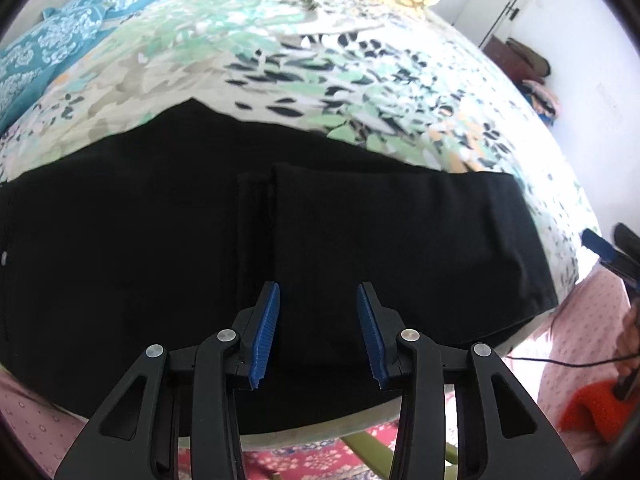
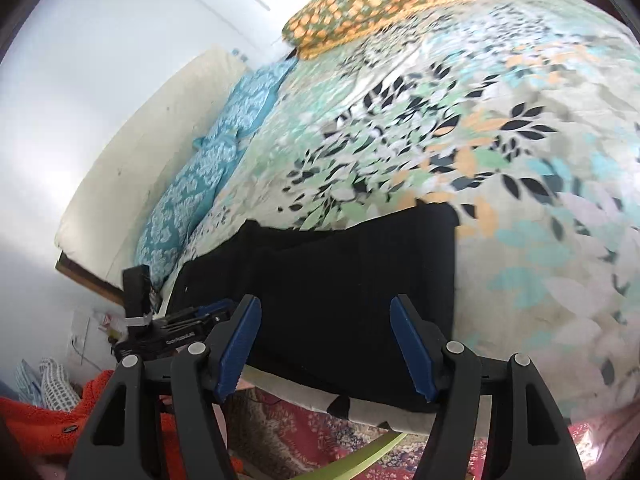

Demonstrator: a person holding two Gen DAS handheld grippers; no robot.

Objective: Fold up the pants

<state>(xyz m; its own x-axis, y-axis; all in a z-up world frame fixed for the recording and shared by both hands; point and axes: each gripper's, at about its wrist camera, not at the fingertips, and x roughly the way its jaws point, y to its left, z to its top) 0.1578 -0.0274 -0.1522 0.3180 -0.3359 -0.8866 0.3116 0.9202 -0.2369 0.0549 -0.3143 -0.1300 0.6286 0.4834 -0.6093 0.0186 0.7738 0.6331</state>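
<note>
Left gripper (image 1: 318,330) has its jaws apart, nothing between them, hovering over the black pants (image 1: 200,248); right gripper (image 2: 326,346) likewise spread wide and holding nothing, above the pants' right end; the pants lie folded along the near edge of the floral bedsheet (image 1: 320,80); a teal patterned cloth (image 2: 208,168) lies beyond the pants to the left; an orange-flowered pillow (image 2: 368,4) sits far beyond the pants; an orange fleece (image 2: 44,420) lies below the pants' left end.
</note>
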